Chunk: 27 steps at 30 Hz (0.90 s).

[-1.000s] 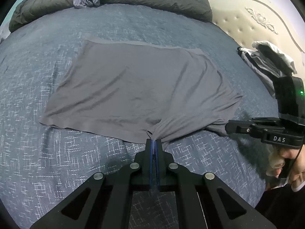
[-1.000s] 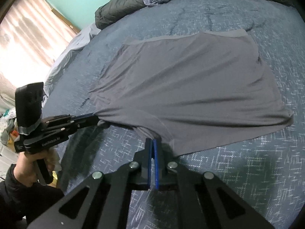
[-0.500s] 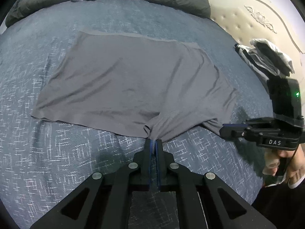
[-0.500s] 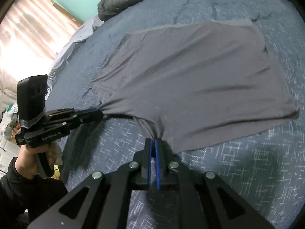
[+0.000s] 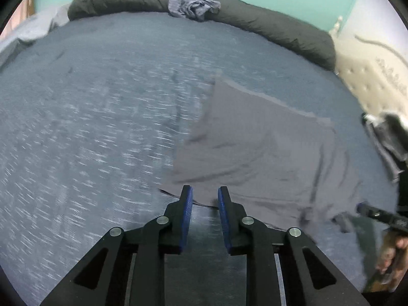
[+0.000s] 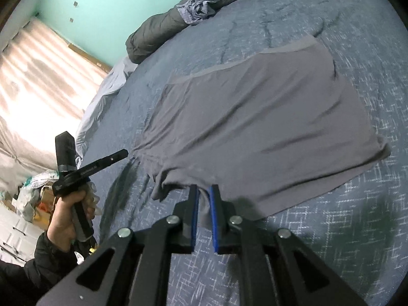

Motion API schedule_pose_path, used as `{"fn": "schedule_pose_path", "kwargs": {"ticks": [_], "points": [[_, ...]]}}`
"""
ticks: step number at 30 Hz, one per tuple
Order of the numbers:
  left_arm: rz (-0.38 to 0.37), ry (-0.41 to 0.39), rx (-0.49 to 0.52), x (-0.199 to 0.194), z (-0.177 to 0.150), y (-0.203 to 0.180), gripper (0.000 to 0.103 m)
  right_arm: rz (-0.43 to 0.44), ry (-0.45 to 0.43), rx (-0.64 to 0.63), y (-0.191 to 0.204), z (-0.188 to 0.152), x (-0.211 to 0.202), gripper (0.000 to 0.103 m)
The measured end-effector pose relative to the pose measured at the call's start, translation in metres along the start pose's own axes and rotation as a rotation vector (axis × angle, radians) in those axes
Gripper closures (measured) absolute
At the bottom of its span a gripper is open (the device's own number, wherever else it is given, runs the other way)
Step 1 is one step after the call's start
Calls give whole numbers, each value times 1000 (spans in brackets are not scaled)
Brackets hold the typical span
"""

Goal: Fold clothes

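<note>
Both grippers have just been opening. The left gripper [image 5: 204, 196] has let go of the hem and swung aside, its fingers parted with nothing between them. The right gripper [image 6: 203, 196] stands narrowly apart, a bunch of cloth between its pads. One grey pair of shorts [image 6: 255, 117] lies spread on the blue bedspread [image 6: 331, 242]. Beyond it, one crumpled garment [image 5: 192, 3] sits on one rolled dark duvet [image 5: 267, 26].
</note>
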<state>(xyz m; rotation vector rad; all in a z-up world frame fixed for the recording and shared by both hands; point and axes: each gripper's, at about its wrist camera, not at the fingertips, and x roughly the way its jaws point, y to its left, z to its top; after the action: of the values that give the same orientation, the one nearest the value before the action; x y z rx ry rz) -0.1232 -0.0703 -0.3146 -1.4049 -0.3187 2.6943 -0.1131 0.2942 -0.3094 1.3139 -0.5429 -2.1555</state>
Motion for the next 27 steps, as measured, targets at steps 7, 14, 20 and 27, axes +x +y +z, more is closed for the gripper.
{"fn": "schedule_pose_path", "kwargs": {"ticks": [7,14,20,27], "points": [[30,32,34,23,-1,2,81,0,12,13,-4,1,9,95],[39,17,38,23,1,9,100,-6,17,17,-7,3,14,95],[36,-7,20,15,3,18,101,-6,22,21,-8,2,16,95],[34,-50,-57,7,9,36,101,-8,19,26,-11,4,17,95]]}}
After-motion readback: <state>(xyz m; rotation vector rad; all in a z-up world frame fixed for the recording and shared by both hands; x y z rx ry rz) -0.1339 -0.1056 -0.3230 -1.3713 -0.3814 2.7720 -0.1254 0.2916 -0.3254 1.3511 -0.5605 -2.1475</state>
